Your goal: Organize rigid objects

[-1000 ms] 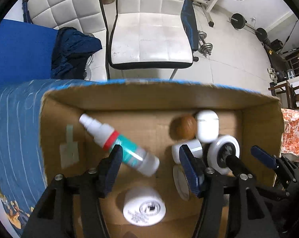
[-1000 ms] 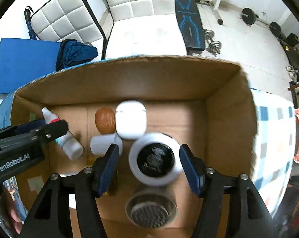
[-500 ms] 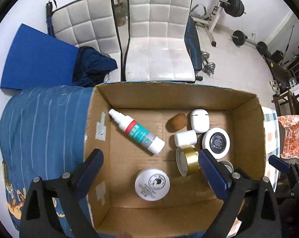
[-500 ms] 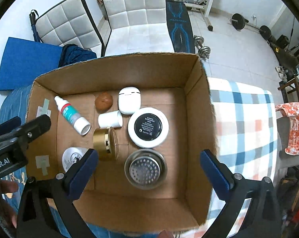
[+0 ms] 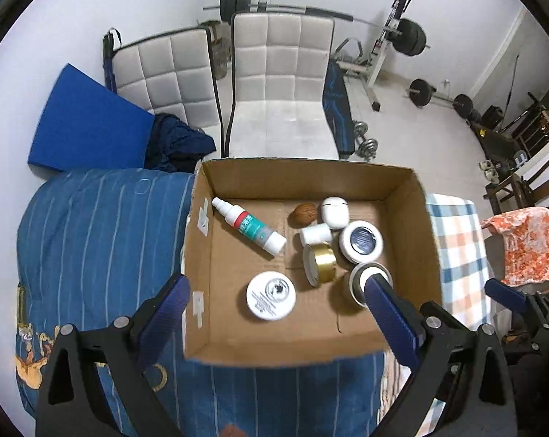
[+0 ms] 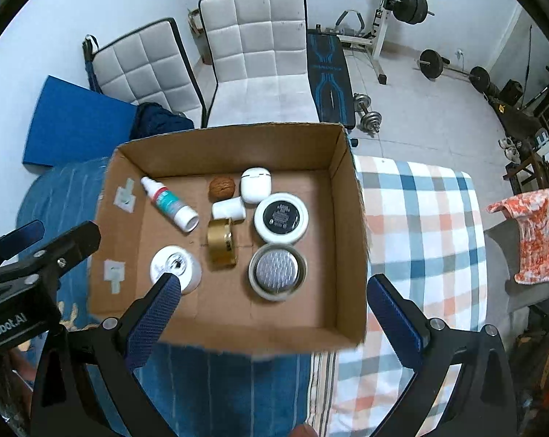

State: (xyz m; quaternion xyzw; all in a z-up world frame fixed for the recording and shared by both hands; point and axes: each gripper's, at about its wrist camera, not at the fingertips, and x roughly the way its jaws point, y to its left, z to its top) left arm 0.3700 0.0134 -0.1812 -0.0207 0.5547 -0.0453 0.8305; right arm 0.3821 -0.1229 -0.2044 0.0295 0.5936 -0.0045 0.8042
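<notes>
Open cardboard box (image 6: 347,196) sitting on a bed, centre of both views, eight rigid bits lying loose on its floor. Spray bottle (image 6: 169,204) with a teal label tipped over at 10 o'clock, walnut (image 6: 221,187) and white earbud case (image 6: 255,185) up at 12, small white cylinder (image 6: 229,209) just below those. Gold tin (image 6: 221,242) on edge dead centre, black-topped white jar (image 6: 281,218) touching the metal-mesh-lidded jar (image 6: 277,273) at 4, white round tub (image 6: 175,268) at 8. One of each.

Left gripper (image 5: 276,304) spread wide, nothing held, hovering above the box's near edge. Right gripper (image 6: 274,300) same deal, wide and empty.

Two white padded chairs (image 5: 281,83) behind the box at 12, blue striped blanket (image 5: 92,240) at 9, checked blanket (image 6: 423,225) at 3.
</notes>
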